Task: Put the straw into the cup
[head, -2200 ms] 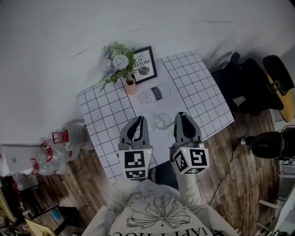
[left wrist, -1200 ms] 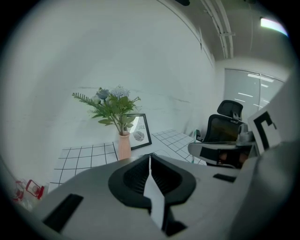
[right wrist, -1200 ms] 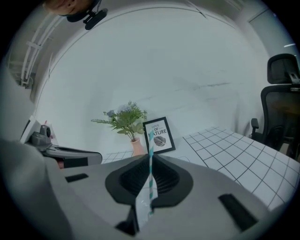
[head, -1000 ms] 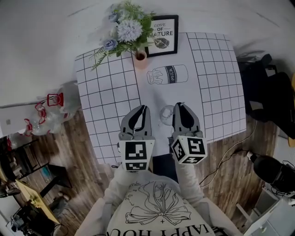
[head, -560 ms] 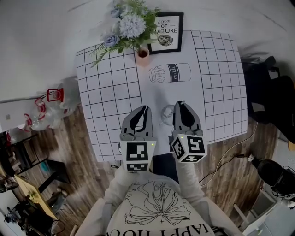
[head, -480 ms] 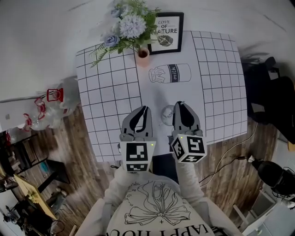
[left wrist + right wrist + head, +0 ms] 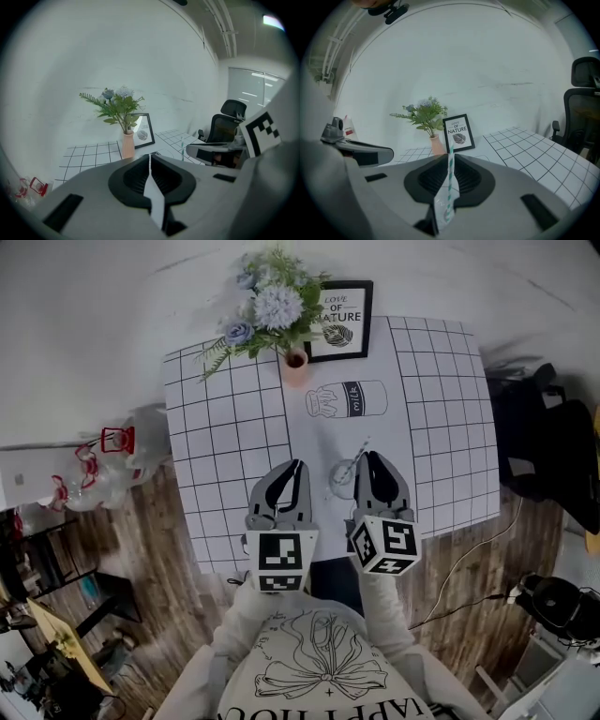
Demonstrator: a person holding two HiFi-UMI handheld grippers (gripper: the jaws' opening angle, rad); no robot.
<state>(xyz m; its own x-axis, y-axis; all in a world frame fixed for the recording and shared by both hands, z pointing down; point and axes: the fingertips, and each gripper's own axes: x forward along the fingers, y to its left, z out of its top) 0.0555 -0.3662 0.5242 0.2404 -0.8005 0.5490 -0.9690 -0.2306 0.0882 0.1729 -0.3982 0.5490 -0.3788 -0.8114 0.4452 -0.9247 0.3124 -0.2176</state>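
Note:
My right gripper (image 7: 449, 158) is shut on a green-and-white striped straw (image 7: 450, 174) that stands upright in the torn white paper wrapper. In the head view the straw (image 7: 357, 457) slants up past the right gripper (image 7: 367, 459), beside a small clear cup (image 7: 340, 475) on the white middle of the table. My left gripper (image 7: 150, 157) is shut on a white strip of paper (image 7: 153, 197), which looks like a piece of wrapper. In the head view the left gripper (image 7: 297, 467) sits left of the cup. The left gripper view also shows the straw (image 7: 182, 148).
A grid-patterned cloth covers the table (image 7: 442, 409). At its far edge stand a pink vase of flowers (image 7: 294, 364) and a framed print (image 7: 340, 321). A milk-bottle drawing (image 7: 347, 399) lies beyond the cup. A black office chair (image 7: 553, 446) is at the right, with plastic bags (image 7: 112, 465) at the left.
The straw now shows beyond the right gripper's tips, next to the cup; earlier it was not visible. Both grippers stay in about the same places.

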